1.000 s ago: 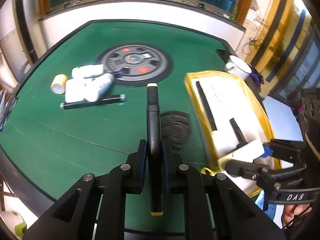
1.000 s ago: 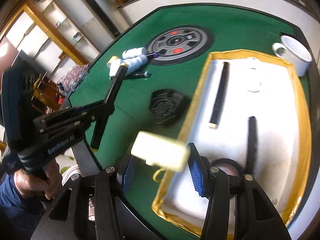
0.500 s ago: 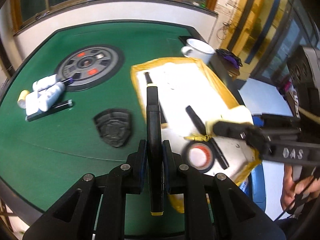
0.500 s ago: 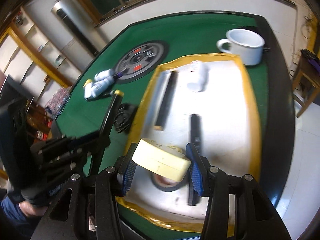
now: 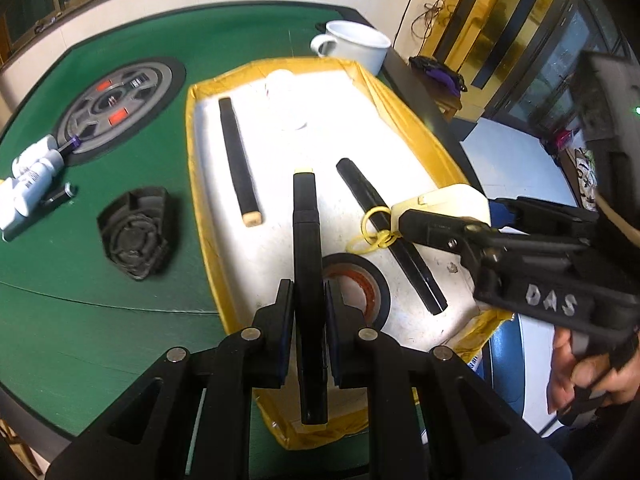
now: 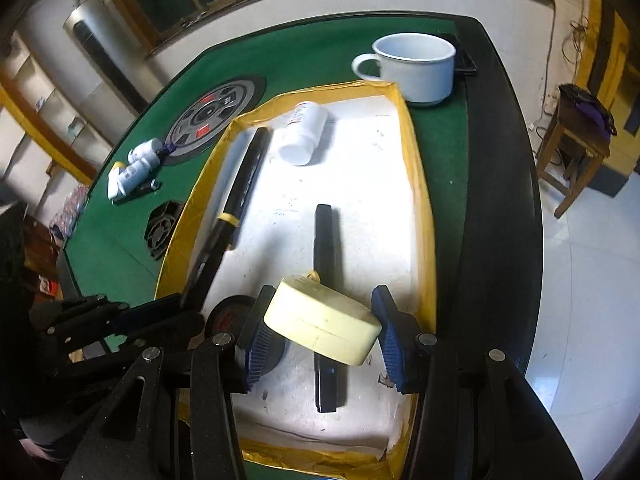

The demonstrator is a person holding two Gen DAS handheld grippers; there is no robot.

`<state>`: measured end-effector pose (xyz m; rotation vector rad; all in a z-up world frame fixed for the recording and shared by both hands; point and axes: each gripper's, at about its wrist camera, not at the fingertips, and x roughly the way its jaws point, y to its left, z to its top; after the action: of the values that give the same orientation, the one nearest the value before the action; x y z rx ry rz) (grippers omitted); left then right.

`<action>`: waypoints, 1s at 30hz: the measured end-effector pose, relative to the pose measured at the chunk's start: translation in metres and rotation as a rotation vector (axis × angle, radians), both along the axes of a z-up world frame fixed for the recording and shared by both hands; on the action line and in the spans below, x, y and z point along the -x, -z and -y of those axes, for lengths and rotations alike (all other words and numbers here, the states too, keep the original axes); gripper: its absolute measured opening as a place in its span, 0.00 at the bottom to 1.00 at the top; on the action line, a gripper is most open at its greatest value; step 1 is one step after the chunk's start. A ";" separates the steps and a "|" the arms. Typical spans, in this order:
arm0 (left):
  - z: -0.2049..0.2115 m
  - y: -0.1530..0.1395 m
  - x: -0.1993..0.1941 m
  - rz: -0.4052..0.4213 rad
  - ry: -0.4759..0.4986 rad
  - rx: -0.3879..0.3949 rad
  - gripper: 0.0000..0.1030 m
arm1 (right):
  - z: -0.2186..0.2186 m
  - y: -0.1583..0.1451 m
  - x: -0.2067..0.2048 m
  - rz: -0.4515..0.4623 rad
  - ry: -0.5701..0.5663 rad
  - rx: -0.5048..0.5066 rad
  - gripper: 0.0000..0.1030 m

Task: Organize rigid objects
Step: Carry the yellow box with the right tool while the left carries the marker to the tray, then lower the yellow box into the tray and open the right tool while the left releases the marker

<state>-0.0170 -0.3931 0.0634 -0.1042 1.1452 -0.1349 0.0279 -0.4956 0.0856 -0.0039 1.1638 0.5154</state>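
Note:
My left gripper (image 5: 307, 300) is shut on a black marker with yellow ends (image 5: 306, 264), held above the near part of the yellow-rimmed white tray (image 5: 192, 128). My right gripper (image 6: 320, 328) is shut on a cream oval case (image 6: 322, 330) with a yellow loop (image 5: 374, 232), held over the tray's near end. In the tray lie a black stick (image 5: 238, 160), a black pen (image 6: 326, 248), a black tape roll (image 5: 360, 284) and a white bottle (image 6: 304, 132). The left gripper with its marker also shows in the right wrist view (image 6: 212, 256).
On the green table (image 5: 120, 320) left of the tray lie a black fan-like part (image 5: 134, 236), several white bottles with a pen (image 5: 30, 182) and a round grey disc (image 5: 116, 108). A white mug (image 6: 412, 66) stands beyond the tray's far corner.
Both grippers have moved right, from over the green felt to above the tray, each still holding its object. The case now hangs over the black pen.

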 end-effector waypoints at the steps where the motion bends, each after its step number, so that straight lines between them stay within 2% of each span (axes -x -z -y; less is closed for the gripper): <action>1: 0.001 0.002 0.000 -0.006 -0.001 -0.003 0.12 | -0.002 0.000 0.002 0.006 -0.011 0.007 0.43; 8: 0.004 0.010 0.001 -0.022 -0.005 -0.016 0.12 | -0.003 0.016 0.014 -0.048 -0.043 0.029 0.41; 14: 0.005 0.012 0.003 -0.018 -0.005 -0.029 0.12 | -0.002 0.014 0.019 -0.043 -0.055 0.034 0.41; 26: 0.019 0.011 0.006 0.020 0.035 -0.133 0.13 | 0.003 0.011 0.022 -0.052 -0.045 0.019 0.41; 30: 0.022 0.011 0.007 0.031 0.040 -0.145 0.13 | 0.004 0.011 0.023 -0.056 -0.040 0.015 0.41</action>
<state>-0.0237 -0.4149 0.0524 0.0495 1.1231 -0.0878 0.0053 -0.4999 0.0747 -0.0257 1.2239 0.5452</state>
